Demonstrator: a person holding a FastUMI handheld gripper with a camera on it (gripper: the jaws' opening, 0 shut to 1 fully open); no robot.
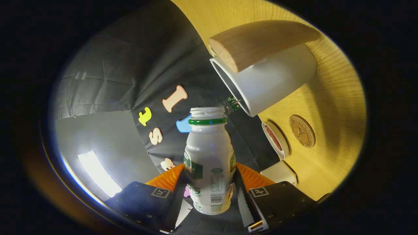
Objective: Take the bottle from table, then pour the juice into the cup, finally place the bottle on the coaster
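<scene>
Your tongs grip the bottle from both sides, both fingers pressed against its labelled body; its uncapped mouth with the green neck ring points ahead of the fingers; just beyond and to the right of that mouth stands the white cup with a wooden handle on the tabletop; farther right lies the round coaster, with a roll of tape beside it.

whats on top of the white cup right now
A wooden block lies across the white cup at its rim, beyond the bottle that the gripper holds. The block hides part of the cup's opening, and its inside is too dark to judge.
</scene>
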